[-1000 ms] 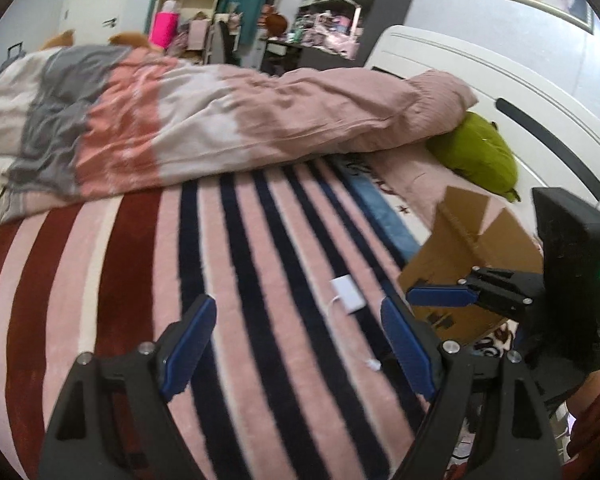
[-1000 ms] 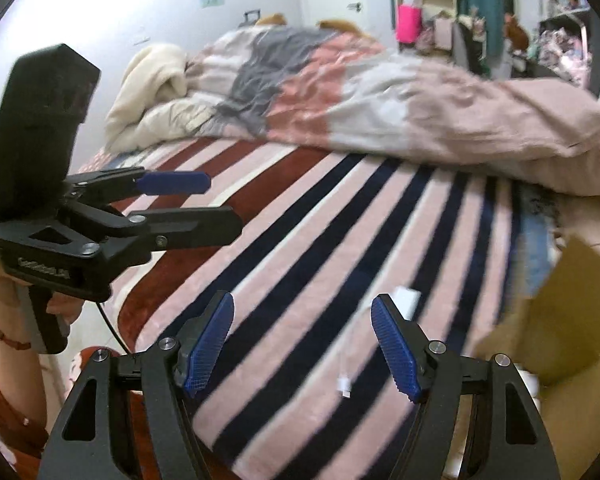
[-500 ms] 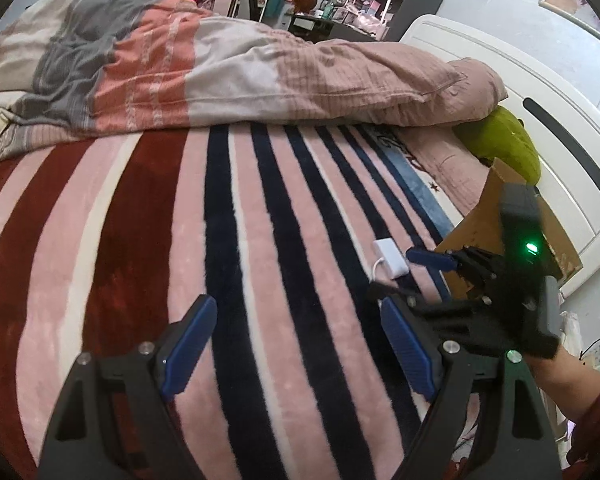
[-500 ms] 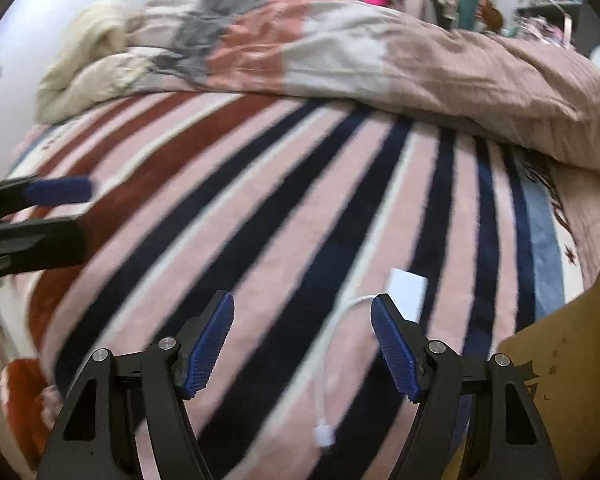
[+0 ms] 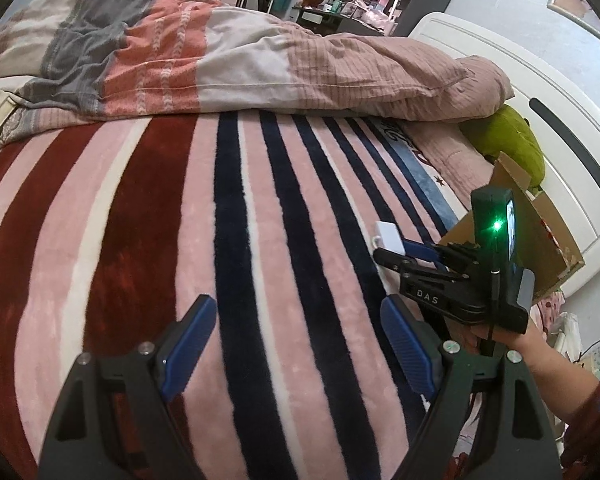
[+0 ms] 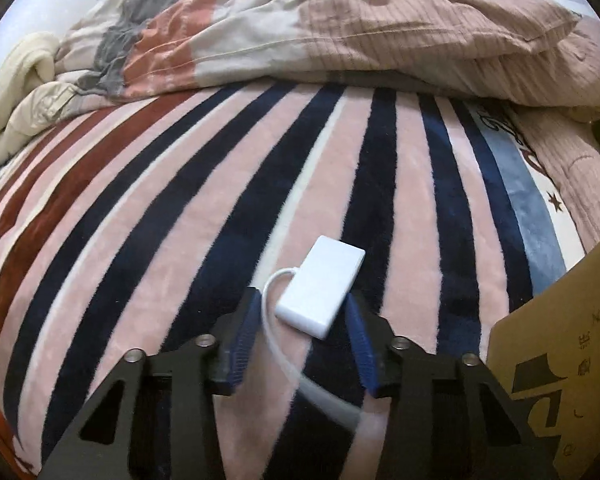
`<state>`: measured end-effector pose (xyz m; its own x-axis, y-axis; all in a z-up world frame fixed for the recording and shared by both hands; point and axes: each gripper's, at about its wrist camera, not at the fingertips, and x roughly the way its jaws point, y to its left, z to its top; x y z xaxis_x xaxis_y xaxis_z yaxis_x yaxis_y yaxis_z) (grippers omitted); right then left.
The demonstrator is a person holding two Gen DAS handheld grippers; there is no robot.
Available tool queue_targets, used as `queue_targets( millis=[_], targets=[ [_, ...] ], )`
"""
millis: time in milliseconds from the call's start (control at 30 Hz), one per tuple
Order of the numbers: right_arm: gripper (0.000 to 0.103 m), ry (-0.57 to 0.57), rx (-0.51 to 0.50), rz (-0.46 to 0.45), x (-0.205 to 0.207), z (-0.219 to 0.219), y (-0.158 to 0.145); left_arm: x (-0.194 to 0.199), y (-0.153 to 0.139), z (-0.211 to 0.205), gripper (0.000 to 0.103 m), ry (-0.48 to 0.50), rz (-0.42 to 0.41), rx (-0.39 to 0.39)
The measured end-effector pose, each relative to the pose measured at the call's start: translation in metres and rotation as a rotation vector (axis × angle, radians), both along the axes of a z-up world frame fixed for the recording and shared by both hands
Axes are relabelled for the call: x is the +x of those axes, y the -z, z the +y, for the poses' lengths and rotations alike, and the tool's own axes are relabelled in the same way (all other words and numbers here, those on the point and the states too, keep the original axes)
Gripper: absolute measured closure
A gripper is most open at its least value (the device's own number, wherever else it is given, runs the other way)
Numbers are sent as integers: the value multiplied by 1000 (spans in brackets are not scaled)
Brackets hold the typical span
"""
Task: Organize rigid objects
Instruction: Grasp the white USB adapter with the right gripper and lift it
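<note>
A white rectangular adapter with a short white cable lies on the striped blanket. My right gripper is low over it, jaws narrowed around its near end; the left pad looks apart from it and contact on the right is unclear. In the left wrist view the adapter lies at the tips of my right gripper. My left gripper is open and empty, hovering over the blanket to the left.
An open cardboard box stands at the right edge of the bed, also in the left wrist view. A rumpled duvet lies across the far side. A green plush leans on the white headboard.
My right gripper has moved forward and down onto the white adapter and its jaws have narrowed around it. My left gripper has drifted slightly, still open.
</note>
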<state>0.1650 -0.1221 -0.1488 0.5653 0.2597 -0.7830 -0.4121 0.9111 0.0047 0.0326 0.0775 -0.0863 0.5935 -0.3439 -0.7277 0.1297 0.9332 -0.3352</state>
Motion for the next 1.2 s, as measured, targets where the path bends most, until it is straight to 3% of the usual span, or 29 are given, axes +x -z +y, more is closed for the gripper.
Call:
queue_targets(
  millis=[167, 333, 467, 600, 767, 967, 1200],
  targets=[
    [70, -54, 49, 14, -9, 8, -7, -8, 0, 0, 21, -2, 6, -2],
    [73, -177, 106, 39, -31, 27, -20, -17, -6, 7, 21, -15, -2, -45],
    [72, -318, 78, 150, -54, 46, -6, -26, -10, 13, 21, -36, -11, -55],
    [68, -299, 63, 165, -60, 48, 7, -33, -9, 15, 21, -46, -2, -47],
    [68, -260, 105, 146, -55, 39, 2, -35, -6, 19, 21, -58, 9, -41],
    [67, -273, 91, 165, -56, 37, 0, -33, -2, 22, 21, -63, 19, -42],
    [67, -243, 80, 127, -54, 31, -4, -30, -1, 20, 21, -58, 24, -38]
  ],
)
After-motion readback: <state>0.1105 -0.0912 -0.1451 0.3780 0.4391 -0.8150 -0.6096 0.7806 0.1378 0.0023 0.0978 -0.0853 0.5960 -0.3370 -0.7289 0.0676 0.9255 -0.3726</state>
